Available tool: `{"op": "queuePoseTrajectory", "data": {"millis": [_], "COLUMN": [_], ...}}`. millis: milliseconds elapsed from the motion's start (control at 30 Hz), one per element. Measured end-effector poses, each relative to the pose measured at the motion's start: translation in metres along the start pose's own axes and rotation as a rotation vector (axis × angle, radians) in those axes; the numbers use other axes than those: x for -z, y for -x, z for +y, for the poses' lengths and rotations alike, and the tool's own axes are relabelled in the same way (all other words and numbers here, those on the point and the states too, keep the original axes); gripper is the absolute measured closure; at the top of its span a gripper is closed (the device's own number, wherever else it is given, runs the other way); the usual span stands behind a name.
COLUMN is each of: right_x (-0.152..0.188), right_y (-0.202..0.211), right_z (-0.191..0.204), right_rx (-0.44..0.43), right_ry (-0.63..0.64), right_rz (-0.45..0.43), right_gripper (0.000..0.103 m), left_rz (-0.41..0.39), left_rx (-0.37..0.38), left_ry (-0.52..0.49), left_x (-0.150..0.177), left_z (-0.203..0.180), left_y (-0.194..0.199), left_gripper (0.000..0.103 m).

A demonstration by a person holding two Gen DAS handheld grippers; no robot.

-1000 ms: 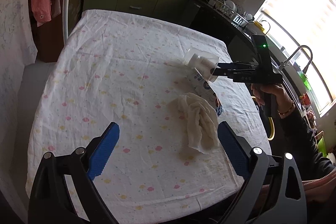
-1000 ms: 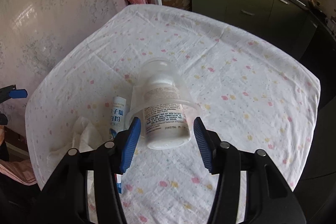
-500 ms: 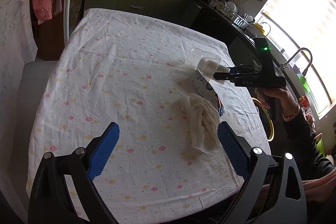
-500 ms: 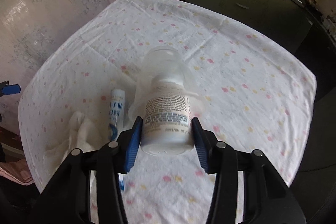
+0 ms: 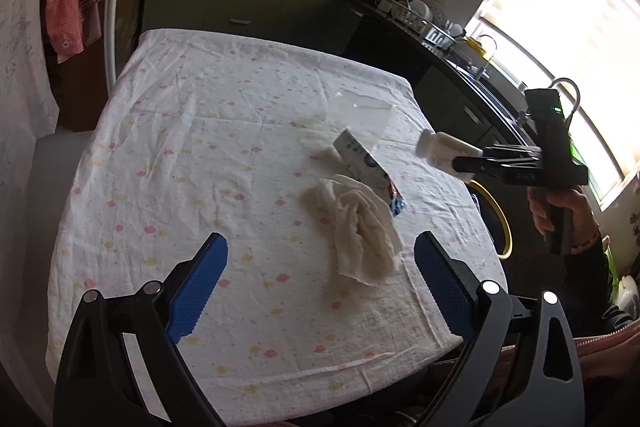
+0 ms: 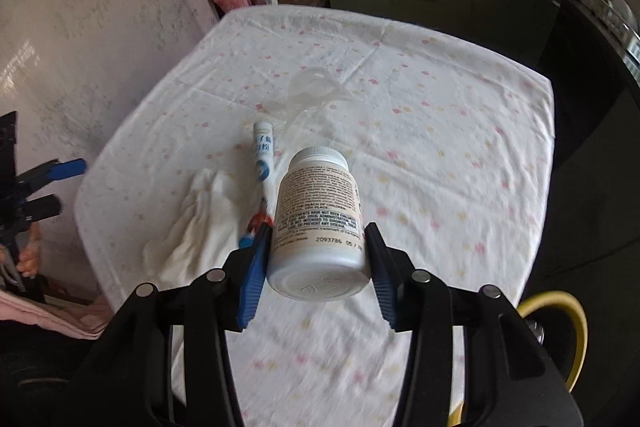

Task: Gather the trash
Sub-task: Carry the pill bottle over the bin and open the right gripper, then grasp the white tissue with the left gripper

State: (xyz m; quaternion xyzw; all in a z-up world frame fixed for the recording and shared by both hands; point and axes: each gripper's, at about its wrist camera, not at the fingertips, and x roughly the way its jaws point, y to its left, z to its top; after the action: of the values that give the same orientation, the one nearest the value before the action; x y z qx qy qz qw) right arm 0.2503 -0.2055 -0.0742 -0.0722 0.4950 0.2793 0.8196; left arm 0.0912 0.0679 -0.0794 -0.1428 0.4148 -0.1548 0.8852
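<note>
My right gripper is shut on a white pill bottle and holds it in the air past the table's right edge; the bottle also shows in the left wrist view. A clear plastic cup lies on its side on the tablecloth. A white and blue tube lies beside it. A crumpled white cloth lies next to the tube. My left gripper is open and empty, above the near part of the table, short of the cloth.
The table has a white cloth with pink and yellow spots. A yellow-rimmed bin stands on the floor by the table's right side. Dark kitchen cabinets stand behind, a window to the right.
My right gripper has pulled the pill bottle out of the clear cup and back off the table's edge. The cup has stayed on the table. My left gripper has barely moved.
</note>
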Motion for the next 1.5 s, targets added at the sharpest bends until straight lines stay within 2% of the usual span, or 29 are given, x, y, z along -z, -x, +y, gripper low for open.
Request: {"op": "queuePoseTrajectory", "data": {"millis": [133,267,400,500,600,800,867,900,933,1033,1267,1500], "right_x": [0.031,0.073,0.115,0.141,0.162,0.173,0.172,0.172,0.172,0.176,0.188,0.186], "right_y": [0.036,0.074,0.094,0.093,0.084,0.053,0.045,0.043,0.042,0.045,0.071,0.074], "right_z": [-0.018,-0.059,-0.105,-0.139,-0.172,-0.223,-0.236,-0.239,-0.239,-0.236,-0.2,-0.162], "right_rx": [0.023,0.115,0.219,0.305,0.351,0.363,0.365,0.381,0.384,0.352,0.298,0.235], "right_ry": [-0.092,-0.239,-0.384,-0.467,-0.552,-0.658,-0.683,-0.693,-0.696,-0.719,-0.723,-0.675], "right_rz": [-0.056,-0.102,-0.097,-0.062,-0.037,-0.023,-0.043,-0.048,-0.057,-0.083,-0.153,-0.175], "right_gripper": [0.058,0.058,0.058,0.058,0.058,0.057,0.053,0.045,0.044,0.044,0.041,0.037], "left_rz": [0.008,0.017,0.029,0.044,0.063,0.072,0.076,0.079,0.082,0.094,0.144,0.205], "left_rx": [0.023,0.042,0.063,0.073,0.075,0.068,0.064,0.064,0.063,0.061,0.066,0.055], "left_ry": [-0.037,-0.08,-0.105,-0.117,-0.137,-0.174,-0.187,-0.191,-0.193,-0.202,-0.232,-0.345], "left_x": [0.002,0.005,0.006,0.009,0.012,0.013,0.014,0.014,0.014,0.016,0.018,0.008], "left_z": [-0.016,-0.033,-0.047,-0.058,-0.07,-0.084,-0.087,-0.088,-0.09,-0.092,-0.093,-0.092], "left_y": [-0.003,-0.008,-0.016,-0.023,-0.029,-0.03,-0.031,-0.031,-0.032,-0.035,-0.056,-0.097], "left_gripper": [0.01,0.01,0.009,0.009,0.009,0.009,0.009,0.009,0.009,0.009,0.009,0.009]}}
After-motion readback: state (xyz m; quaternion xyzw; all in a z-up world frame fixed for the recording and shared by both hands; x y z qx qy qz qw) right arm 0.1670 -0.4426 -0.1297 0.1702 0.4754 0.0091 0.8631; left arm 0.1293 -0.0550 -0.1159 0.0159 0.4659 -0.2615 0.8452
